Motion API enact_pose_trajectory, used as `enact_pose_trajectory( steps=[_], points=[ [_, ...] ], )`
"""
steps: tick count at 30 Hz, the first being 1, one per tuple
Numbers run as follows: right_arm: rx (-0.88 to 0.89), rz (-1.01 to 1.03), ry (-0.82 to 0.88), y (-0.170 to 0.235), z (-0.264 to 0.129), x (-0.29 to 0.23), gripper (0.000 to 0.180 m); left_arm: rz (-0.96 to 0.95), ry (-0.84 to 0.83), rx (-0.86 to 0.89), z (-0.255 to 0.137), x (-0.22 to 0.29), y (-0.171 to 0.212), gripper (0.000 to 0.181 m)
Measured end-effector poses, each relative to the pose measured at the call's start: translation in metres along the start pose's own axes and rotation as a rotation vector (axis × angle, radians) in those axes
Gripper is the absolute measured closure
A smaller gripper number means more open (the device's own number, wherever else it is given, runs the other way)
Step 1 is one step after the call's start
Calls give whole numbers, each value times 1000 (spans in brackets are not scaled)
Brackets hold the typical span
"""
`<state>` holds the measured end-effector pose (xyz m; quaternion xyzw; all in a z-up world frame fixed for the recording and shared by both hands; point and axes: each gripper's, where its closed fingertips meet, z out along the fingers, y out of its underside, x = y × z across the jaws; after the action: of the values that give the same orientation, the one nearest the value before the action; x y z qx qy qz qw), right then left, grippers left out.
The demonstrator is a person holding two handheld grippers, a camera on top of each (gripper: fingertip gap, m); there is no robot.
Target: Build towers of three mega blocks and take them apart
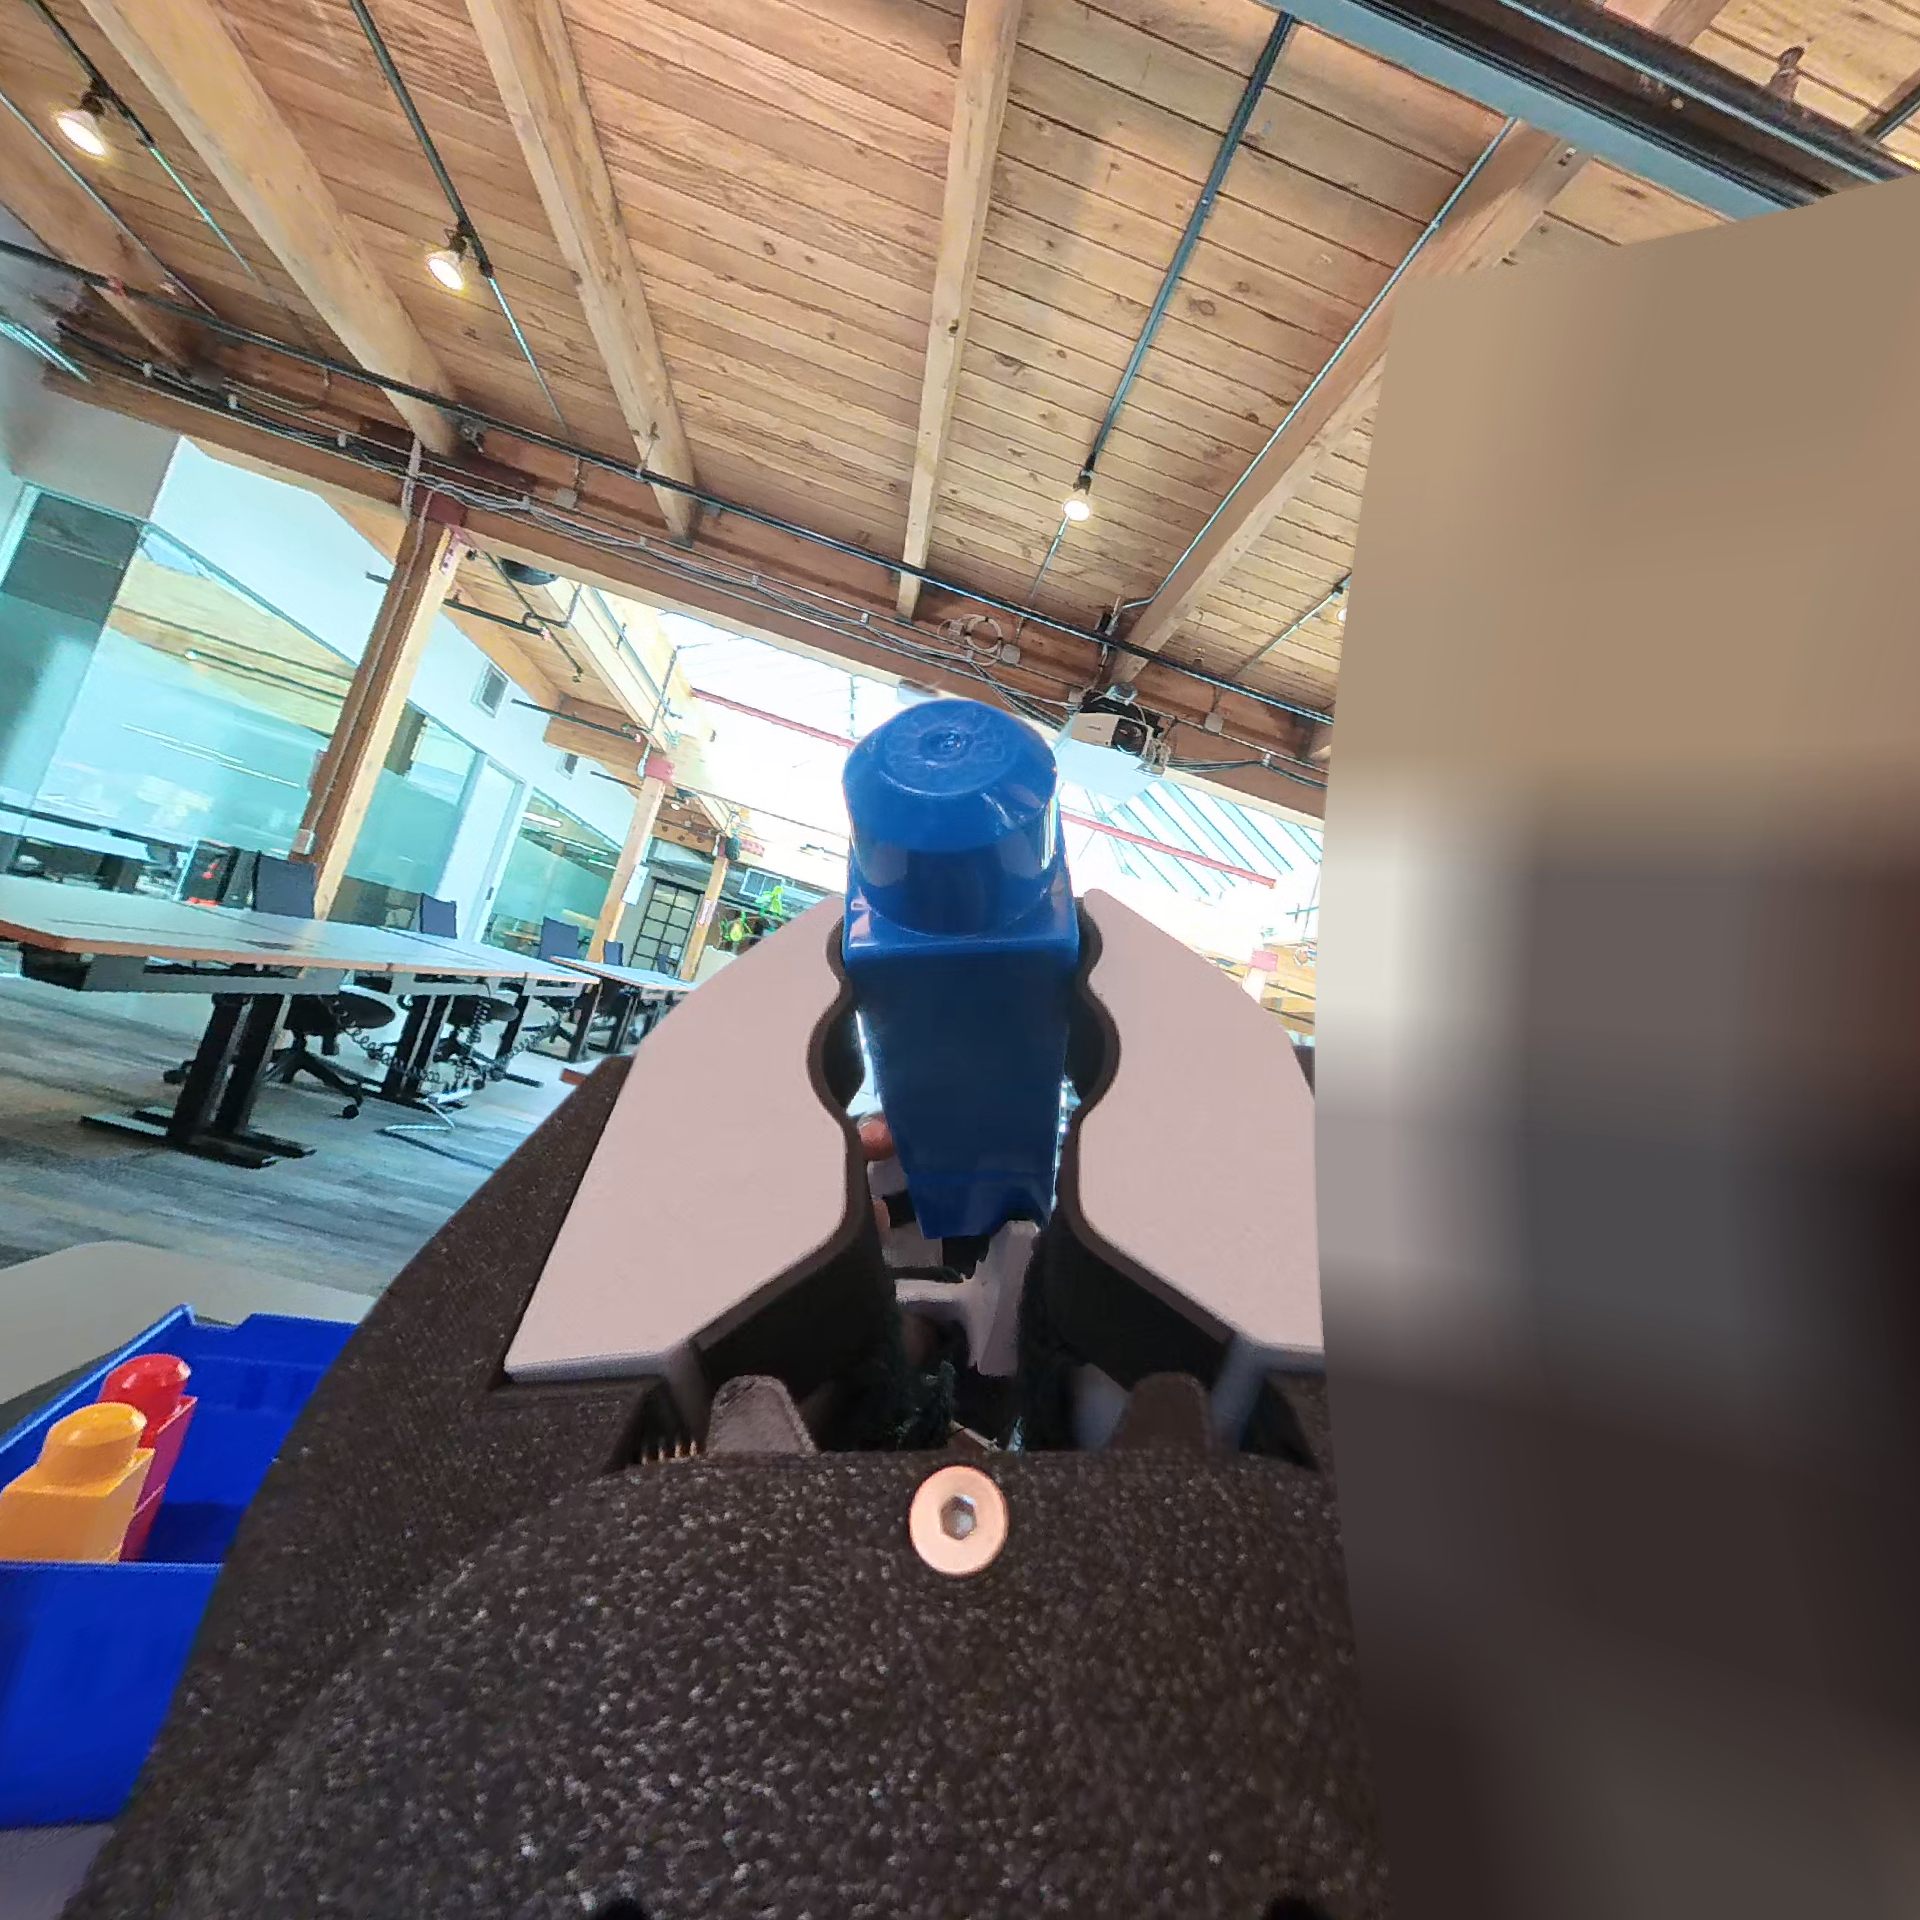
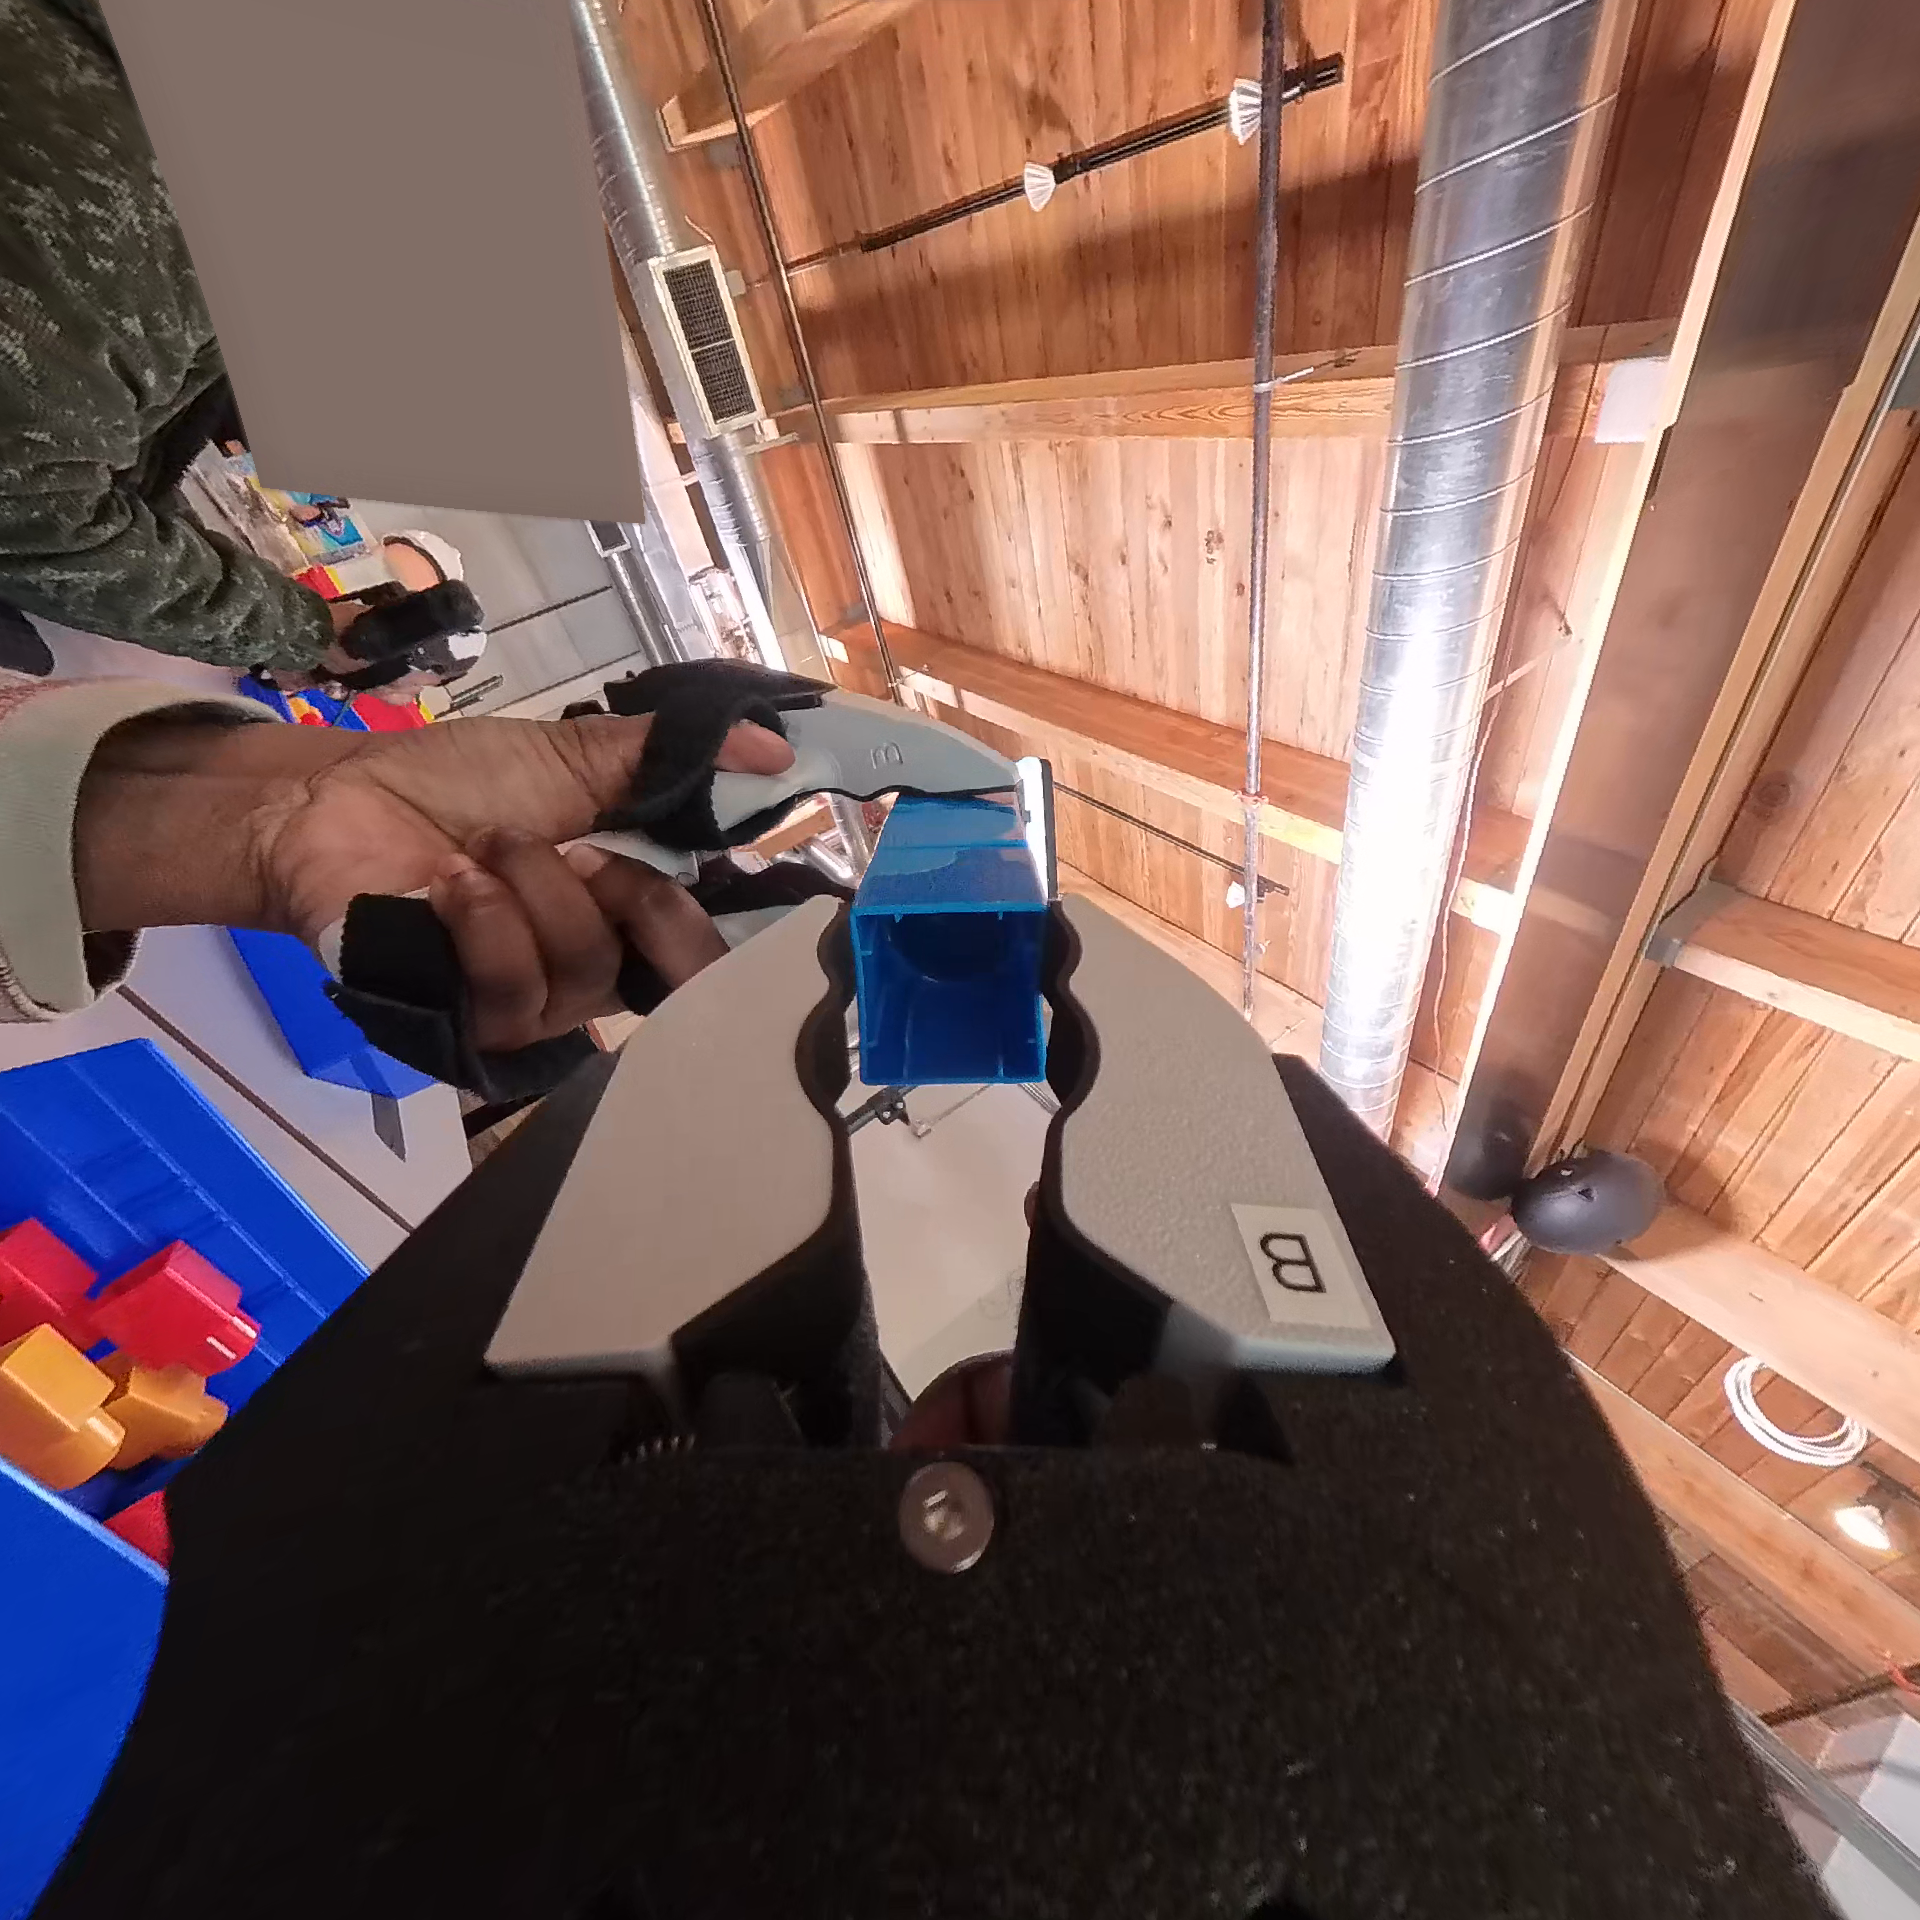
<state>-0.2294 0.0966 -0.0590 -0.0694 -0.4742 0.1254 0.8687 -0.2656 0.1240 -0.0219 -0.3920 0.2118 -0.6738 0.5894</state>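
Black, grainy housing fills the foreground of both wrist views, with a silver screw (image 1: 957, 1522) set in its middle. Beyond it, in the left wrist view, the left gripper (image 1: 961, 987) has its grey fingers (image 1: 727, 1122) drawn in narrow around a stack of blue mega blocks (image 1: 961, 997), clamped on both sides. The round stud (image 1: 948, 805) of the stack points up and away toward the timber ceiling (image 1: 831, 260). A seam low on the stack (near its bottom end) shows where two blocks join.

In the right wrist view, the right gripper (image 2: 948, 987) grips the same blue stack (image 2: 948, 997) by its open, hollow underside, which faces the camera; its fingers (image 2: 707, 1143) are likewise narrow and pressed against the block's sides. The left gripper (image 2: 914, 774) holds the far end of the stack, with the person's left hand (image 2: 416, 831) strapped into its black handle. So the stack hangs in the air between the two grippers.

At lower left lies a blue bin (image 2: 62, 1662) with loose red blocks (image 2: 171, 1314) and orange blocks (image 2: 62, 1403). The left wrist view shows the blue bin (image 1: 94, 1683) too, with an orange block (image 1: 83, 1475) and a red stud (image 1: 145, 1387).
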Motion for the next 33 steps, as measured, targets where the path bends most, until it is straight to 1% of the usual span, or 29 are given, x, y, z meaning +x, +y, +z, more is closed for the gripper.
enact_pose_trajectory(
  steps=[17, 20, 21, 23, 24, 26, 29, 31, 33],
  points=[
    [-2, 1, 4, 7, -4, 0, 145, 44, -32, -3, 1, -2, 0, 145],
    [-103, 1, -46, 22, 1, -9, 144, 99, -60, 8, -5, -7, -6, 145],
    [-151, 34, -76, 29, 2, -12, 143, 143, -74, -3, -8, -9, -8, 145],
    [-234, 186, -160, 41, -1, -18, 136, 303, -84, -32, -17, -9, -11, 145],
    [-247, 295, -199, 43, -5, -19, 132, 408, -104, -73, -22, -10, -9, 145],
    [-238, 516, -245, 43, -12, -15, 128, 549, -187, -232, -31, -22, 3, 145],
    [-209, 746, -214, 45, -16, 0, 132, 741, -341, -484, -43, -50, 28, 145],
    [-217, 811, -216, 46, -14, -1, 134, 843, -425, -632, -47, -68, 43, 145],
    [-271, 802, -214, 51, -9, -7, 136, 944, -514, -728, -49, -85, 51, 145]
  ],
)
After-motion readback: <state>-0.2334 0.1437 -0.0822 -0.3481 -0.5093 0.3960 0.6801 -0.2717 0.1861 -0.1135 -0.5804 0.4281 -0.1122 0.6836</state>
